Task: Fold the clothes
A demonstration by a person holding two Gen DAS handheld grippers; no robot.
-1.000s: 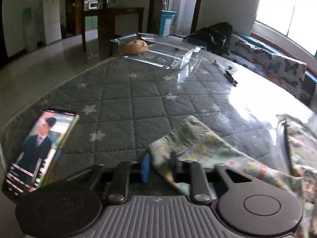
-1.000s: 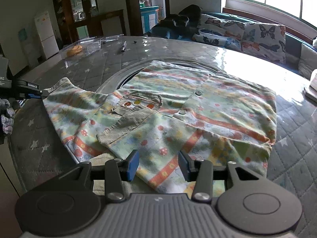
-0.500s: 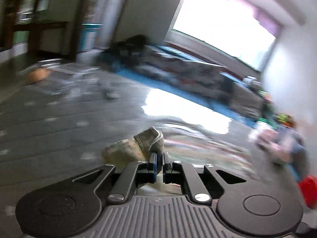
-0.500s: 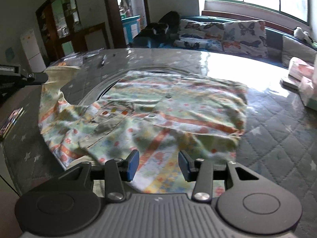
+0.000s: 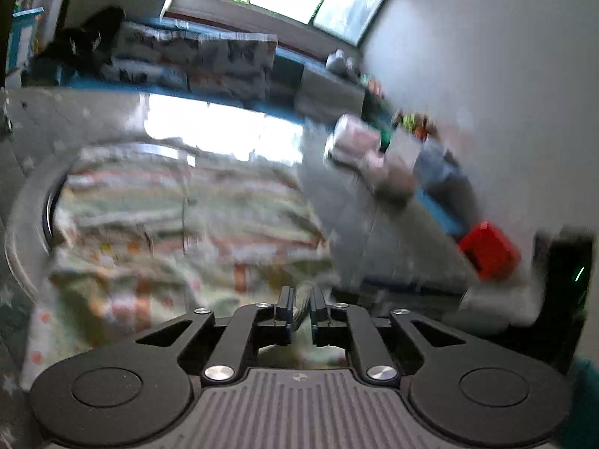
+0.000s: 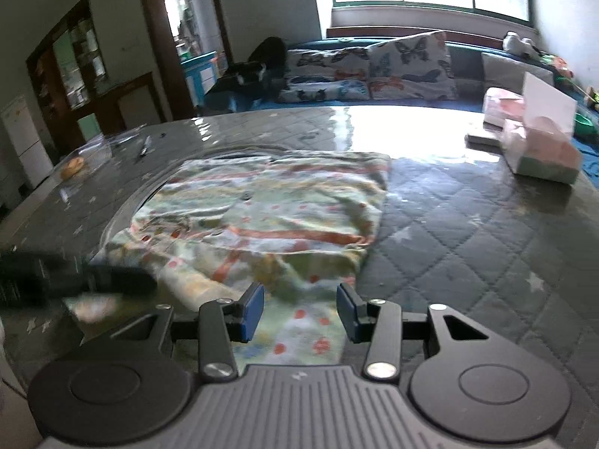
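Two views, left wrist one heavily blurred: shirt [image 5: 179, 224] pattern smeared, objects at table's far right unreadable. Left tool [image 5: 299, 308] pinched nearly together on fold of shirt fabric. Right tool [image 6: 299, 308] spread apart, low over shirt's near hem, gripping nothing. Shirt [image 6: 269, 217] pale green with orange stripes and red dots, spread on quilted star-print table [image 6: 468, 232], left side folded over

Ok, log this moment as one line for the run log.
task: fold clothes | left gripper: shut on shirt sleeve, over shirt | right gripper: open, above near hem | shirt: flat on table | left view: blurred
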